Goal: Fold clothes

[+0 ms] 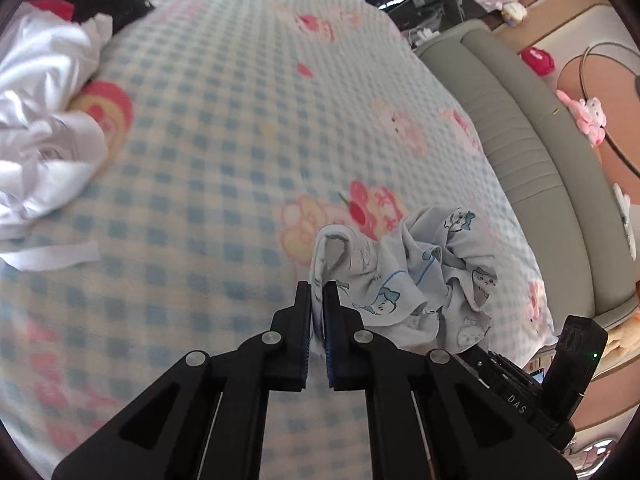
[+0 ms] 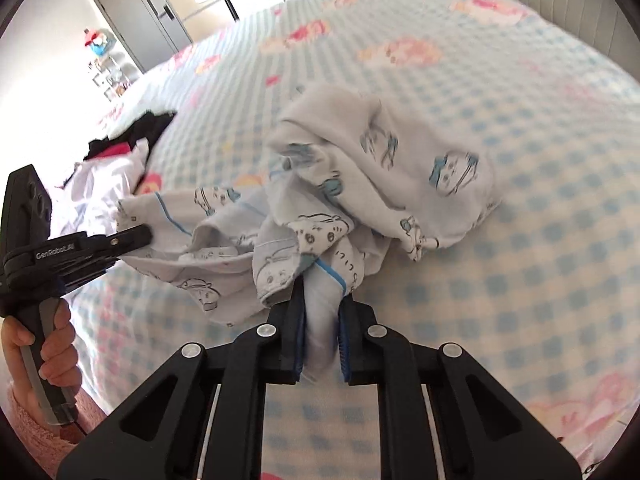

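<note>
Left gripper (image 1: 317, 288) clamped on printed garment (image 2: 384, 168) edge | right gripper (image 2: 322, 300) pinching bunched fold | likely holding two edges to spread it over bed (image 2: 520, 240).

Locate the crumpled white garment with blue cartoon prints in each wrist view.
Left wrist: cartoon-print garment sits lower centre-right, an edge pinched in the left gripper.
Right wrist: it fills the centre, a fold clamped in the right gripper.
Shared landmark: the white clothes pile at left.

Black left gripper (image 2: 136, 236), silver screws, blue-edged fingers (image 1: 330, 336); fluffy pink sleeve (image 2: 36, 436).
</note>
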### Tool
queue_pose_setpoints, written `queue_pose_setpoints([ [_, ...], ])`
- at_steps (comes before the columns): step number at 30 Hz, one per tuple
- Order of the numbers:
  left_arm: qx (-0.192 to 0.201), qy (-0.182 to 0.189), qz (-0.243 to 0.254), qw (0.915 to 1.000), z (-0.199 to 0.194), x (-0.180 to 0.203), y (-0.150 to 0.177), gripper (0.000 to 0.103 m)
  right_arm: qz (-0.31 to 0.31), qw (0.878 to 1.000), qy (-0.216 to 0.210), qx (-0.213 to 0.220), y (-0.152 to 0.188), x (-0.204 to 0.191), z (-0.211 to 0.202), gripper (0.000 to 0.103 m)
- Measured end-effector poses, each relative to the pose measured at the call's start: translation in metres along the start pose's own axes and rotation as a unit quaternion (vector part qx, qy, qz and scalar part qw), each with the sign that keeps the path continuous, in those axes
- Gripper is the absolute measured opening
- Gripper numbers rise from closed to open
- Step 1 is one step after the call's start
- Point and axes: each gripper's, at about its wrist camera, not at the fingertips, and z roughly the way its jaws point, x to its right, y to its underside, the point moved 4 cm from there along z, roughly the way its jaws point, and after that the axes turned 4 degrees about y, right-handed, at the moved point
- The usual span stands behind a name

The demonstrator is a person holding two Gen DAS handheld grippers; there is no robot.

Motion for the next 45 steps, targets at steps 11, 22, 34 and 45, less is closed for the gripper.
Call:
queue_pose_setpoints([
  [11, -0.029, -0.024, 0.013, 0.9992, -0.016, -0.013, 0.008, 0.005, 0.001, 0.999, -0.024, 0.046, -0.02, -0.03, -0.043, 0.012],
  [22, -0.116, 0.081, -0.111, 0.9838, 0.084, -0.023, 0.046, 0.054, 0.004, 0.999, 0.016, 0.032, 0.012, -0.003, -0.052, 0.012],
  [34, -0.118, 0.038, -0.132, 0.9836, 0.111, -0.013, 0.028, 0.072, 0.011, 1.0, 0.019, -0.019, 0.037, 0.001, -0.017, 0.016],
  [45, -0.115, 0.019, -0.076, 0.9902, 0.103, -0.006, 0.041, 0.015, 0.019, 0.998, 0.012, -0.05, 0.051, 0.008, 0.012, 0.011],
])
